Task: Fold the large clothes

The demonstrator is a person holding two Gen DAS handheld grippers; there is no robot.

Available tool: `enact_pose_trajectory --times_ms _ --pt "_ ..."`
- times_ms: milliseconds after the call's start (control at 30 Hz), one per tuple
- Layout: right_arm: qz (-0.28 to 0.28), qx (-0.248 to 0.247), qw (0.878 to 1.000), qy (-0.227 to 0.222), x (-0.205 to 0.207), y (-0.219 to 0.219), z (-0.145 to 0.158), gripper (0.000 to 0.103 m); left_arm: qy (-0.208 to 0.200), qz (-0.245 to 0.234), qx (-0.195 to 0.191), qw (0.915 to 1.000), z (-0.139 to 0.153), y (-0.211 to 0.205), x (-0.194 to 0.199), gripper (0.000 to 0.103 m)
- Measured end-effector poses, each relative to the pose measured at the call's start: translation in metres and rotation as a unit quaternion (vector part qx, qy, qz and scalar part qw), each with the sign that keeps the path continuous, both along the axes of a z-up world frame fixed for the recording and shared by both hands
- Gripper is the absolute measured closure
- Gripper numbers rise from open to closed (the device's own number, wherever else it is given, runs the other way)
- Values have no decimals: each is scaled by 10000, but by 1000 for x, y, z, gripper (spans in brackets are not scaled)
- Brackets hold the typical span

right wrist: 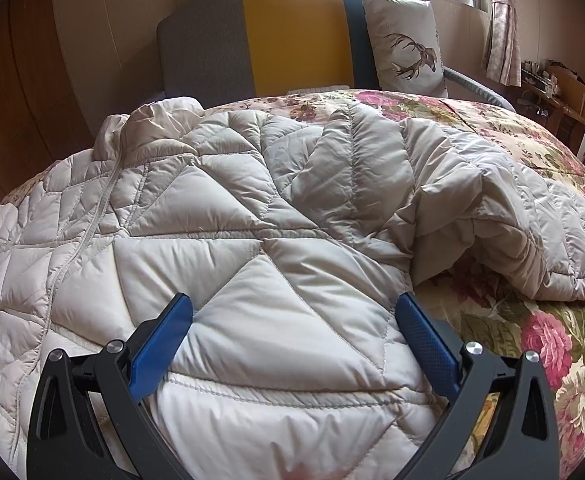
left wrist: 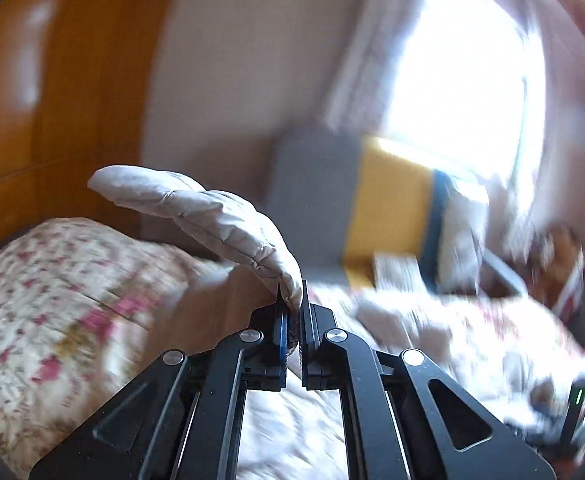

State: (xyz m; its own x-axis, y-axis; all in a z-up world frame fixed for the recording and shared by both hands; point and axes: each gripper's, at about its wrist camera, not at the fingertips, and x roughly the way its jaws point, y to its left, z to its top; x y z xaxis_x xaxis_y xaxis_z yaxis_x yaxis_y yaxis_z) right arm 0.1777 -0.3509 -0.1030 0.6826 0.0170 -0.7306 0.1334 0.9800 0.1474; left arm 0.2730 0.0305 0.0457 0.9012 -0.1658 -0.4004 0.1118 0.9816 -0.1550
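A large cream quilted down jacket [right wrist: 252,216] lies spread across the floral bed. One of its sleeves [right wrist: 492,216] is folded over at the right. In the left wrist view my left gripper [left wrist: 291,300] is shut on a puffy end of the jacket [left wrist: 212,208], which arches up and to the left above the bed; that view is motion-blurred. My right gripper [right wrist: 292,316] stands open low over the jacket's hem, with quilted fabric lying between its blue fingers [right wrist: 164,344] and no pad pressing on it.
A floral bedspread [right wrist: 532,344] covers the bed. At its head stand a grey, yellow and blue headboard [right wrist: 292,36] and a deer-print pillow [right wrist: 404,40]. A wooden wardrobe [left wrist: 52,80] rises at the left; a window [left wrist: 464,80] and a cluttered desk [right wrist: 560,96] lie at the right.
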Motion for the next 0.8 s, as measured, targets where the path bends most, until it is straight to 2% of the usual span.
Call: enact_pose_trajectory --times_ms 67,133,233,267,400,567,600,667,700,733,800 --pt "-2 13 10000 -7 0 0 0 2 329 -407 428 9977 -21 -39 3 100" --pt "-2 19 10000 -9 1 0 0 2 599 -733 874 9917 -44 -71 7 100" --pt "0 25 10000 -13 0 -1 0 2 925 -1244 1599 9749 -82 -113 9 100" --pt "0 27 10000 -14 0 0 0 2 1012 -1403 1932 9658 -96 -128 7 100" --pt "-1 28 10000 -16 0 0 0 2 1053 -1676 2685 9427 -129 -152 -2 100" --pt "-3 15 10000 -10 0 0 0 2 846 -2143 3107 9222 -140 -168 -23 97" --pt "-4 13 10000 -10 1 0 0 2 819 -2173 3196 9187 -141 -168 -26 92" --pt "-3 19 10000 -13 1 0 0 2 839 -2176 3126 9208 -140 -166 -27 86" --pt "-2 18 10000 -13 0 0 0 2 849 -2246 2949 9249 -134 -161 -30 75" --pt "-2 15 10000 -11 1 0 0 2 837 -2373 2712 9291 -126 -155 -34 52" --pt "-2 17 10000 -13 0 0 0 2 674 -2494 2385 9362 -111 -146 -41 24"
